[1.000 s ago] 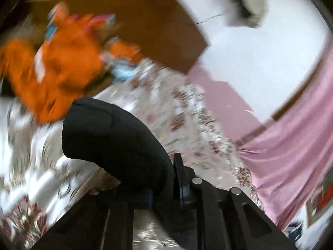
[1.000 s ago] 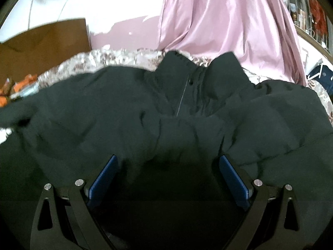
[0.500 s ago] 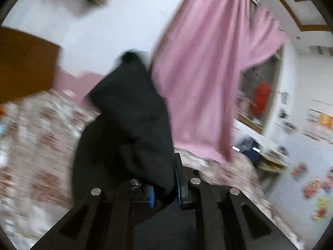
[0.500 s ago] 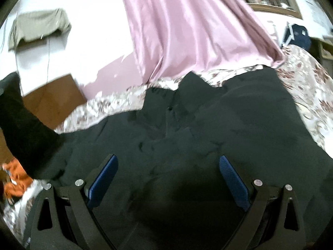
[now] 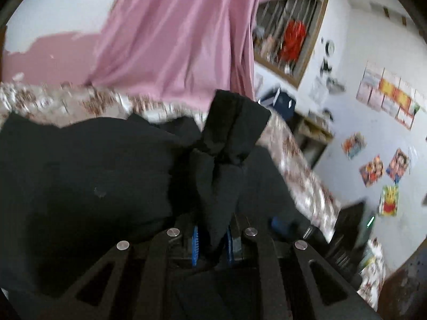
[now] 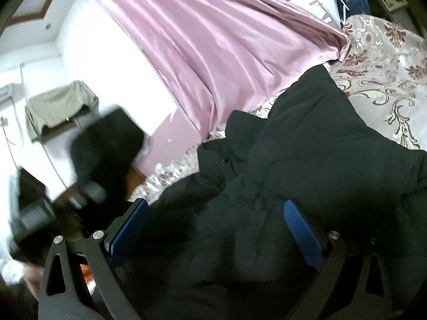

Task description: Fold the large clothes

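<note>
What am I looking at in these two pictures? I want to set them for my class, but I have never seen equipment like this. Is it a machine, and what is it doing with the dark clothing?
No robot here: a person holds a two-fingered clamp in each hand, and a wide-angle camera on each clamp looks forward along its jaws. One picture comes from the left gripper, the other from the right gripper. A large black jacket lies spread on a bed with a flowered cover; a pink curtain hangs behind. The left jaws are pinched shut on a sleeve of the jacket, lifted off the bed. The right jaws stand wide open over the jacket, gripping nothing.
</note>
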The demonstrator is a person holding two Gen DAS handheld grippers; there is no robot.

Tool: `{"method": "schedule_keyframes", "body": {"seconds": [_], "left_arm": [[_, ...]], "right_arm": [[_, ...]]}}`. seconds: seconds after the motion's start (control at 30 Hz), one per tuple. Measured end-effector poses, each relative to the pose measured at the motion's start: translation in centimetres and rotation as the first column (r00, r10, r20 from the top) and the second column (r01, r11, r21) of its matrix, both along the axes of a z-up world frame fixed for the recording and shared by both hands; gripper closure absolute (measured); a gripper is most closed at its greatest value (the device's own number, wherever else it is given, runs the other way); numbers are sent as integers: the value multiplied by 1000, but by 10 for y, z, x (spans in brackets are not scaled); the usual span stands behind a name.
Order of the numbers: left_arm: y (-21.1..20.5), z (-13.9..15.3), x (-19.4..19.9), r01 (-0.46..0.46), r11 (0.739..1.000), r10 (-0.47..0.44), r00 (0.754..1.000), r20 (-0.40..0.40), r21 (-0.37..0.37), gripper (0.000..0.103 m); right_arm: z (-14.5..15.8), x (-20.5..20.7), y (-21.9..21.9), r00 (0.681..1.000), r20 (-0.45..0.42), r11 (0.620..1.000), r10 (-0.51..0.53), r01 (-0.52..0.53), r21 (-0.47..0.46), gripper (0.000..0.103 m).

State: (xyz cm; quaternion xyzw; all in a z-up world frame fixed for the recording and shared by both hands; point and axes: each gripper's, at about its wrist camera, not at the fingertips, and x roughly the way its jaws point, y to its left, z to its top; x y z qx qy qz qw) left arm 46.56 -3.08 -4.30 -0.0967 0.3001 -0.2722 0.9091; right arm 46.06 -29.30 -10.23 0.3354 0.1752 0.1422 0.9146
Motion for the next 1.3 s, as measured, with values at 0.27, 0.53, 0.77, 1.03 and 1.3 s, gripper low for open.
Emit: {"method": "schedule_keyframes", "body": {"seconds": [0.27,0.53,0.77,1.03,1.3], "left_arm": [[-22,-65,1,77,996,-66,979,-194,48,88],[-13,-65,-9,148,988,-152,957,-245,-36,59],[14,-58,-26,80,993,-102,956,-276,-90,0],[54,-38,-49,-87,995,69,962,-264,-55,0],[118,-15,-45,-262,965,255,953,-161,-23,0]], "right_arm": [[-13,10,-5,1000,-8,999,10,-10,48,3],[-14,9,-4,1000,-22,999,5,-5,36,3],[-12,13,5,997,-81,999,-14,11,-45,3],[-12,9,1,996,-86,999,-10,5,-53,3],[-11,3,6,995,-104,997,2,-11,-83,3]]}}
